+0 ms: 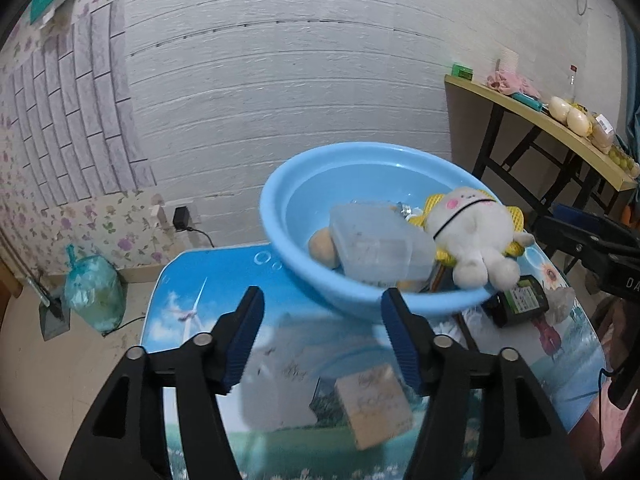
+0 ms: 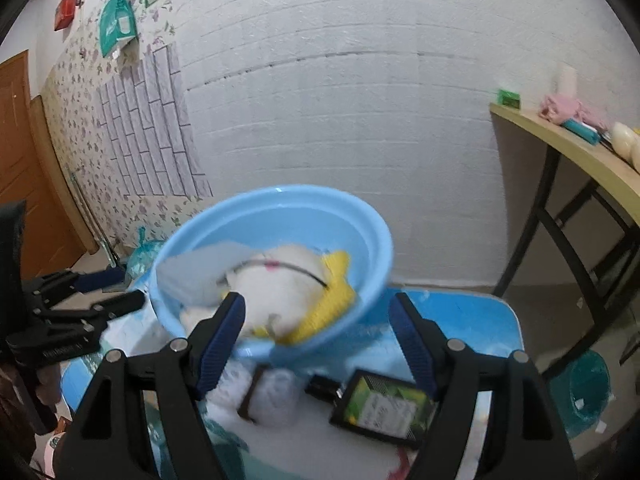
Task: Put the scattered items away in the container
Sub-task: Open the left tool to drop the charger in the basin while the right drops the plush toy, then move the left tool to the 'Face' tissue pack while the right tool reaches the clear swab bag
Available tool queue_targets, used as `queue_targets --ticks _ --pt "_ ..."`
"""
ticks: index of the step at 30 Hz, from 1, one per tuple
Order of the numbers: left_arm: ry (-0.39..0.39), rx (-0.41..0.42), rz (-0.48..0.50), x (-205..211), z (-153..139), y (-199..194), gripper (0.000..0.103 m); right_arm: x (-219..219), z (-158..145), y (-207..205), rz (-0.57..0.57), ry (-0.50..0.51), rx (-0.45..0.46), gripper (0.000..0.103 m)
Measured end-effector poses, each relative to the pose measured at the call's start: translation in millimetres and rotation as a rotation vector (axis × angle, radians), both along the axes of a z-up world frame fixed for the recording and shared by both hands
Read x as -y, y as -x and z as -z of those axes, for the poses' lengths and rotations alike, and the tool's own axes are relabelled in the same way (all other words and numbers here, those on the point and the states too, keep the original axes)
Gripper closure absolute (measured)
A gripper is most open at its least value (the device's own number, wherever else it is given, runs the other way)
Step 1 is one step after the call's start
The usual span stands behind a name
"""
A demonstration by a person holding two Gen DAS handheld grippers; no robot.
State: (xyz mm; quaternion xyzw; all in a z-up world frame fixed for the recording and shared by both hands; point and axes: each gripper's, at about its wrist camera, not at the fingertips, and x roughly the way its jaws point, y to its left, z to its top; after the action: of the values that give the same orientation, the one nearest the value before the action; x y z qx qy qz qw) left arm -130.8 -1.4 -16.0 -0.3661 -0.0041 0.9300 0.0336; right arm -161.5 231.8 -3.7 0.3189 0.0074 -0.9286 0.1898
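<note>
Blue ribbed pads frame the near view: the left hand-held gripper (image 1: 322,336) stands open with nothing pinched between its pads, and a blurred clear tub (image 1: 276,372) and a tan carton (image 1: 374,406) show just below it, short of the basin. Right hand-held gripper (image 2: 318,344) is wide open too, empty, poised at the near rim of the blue basin (image 2: 374,248).

Just this side of the basin, on the bench (image 1: 176,312), lies a dark bottle with a green label (image 2: 382,404): flat on its side, long axis running across the view, cap end pointing left towards a crumpled white wrapper (image 2: 276,398). That one is not yet in, by my reading.

Into the basin now: it sits tipped, mouth towards us, and it is filling up. A clear plastic box (image 1: 376,240), a brownish round thing (image 1: 322,246) and a white plush toy (image 1: 474,226) with yellow trim are inside, the toy flopping over the rim nearest the bottle.

So, well along, I'd say, with the bottle, wrapper, tub and carton left.

Beyond the basin, a side table (image 1: 532,112) carries unrelated clutter.
</note>
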Motion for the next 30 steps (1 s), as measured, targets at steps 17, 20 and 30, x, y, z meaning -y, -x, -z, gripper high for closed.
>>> queue_targets --ticks 17,20,30 --pt "0.005 0.086 -0.050 -2 28 -49 0.010 -50 34 -57 0.105 -0.040 0.114 0.028" --pt "0.004 0.114 -0.043 -7 34 -54 0.010 -59 41 -65 0.121 -0.046 0.132 0.028" --pt "-0.027 0.179 -0.061 -16 49 -57 0.010 -81 60 -76 0.181 -0.063 0.176 0.028"
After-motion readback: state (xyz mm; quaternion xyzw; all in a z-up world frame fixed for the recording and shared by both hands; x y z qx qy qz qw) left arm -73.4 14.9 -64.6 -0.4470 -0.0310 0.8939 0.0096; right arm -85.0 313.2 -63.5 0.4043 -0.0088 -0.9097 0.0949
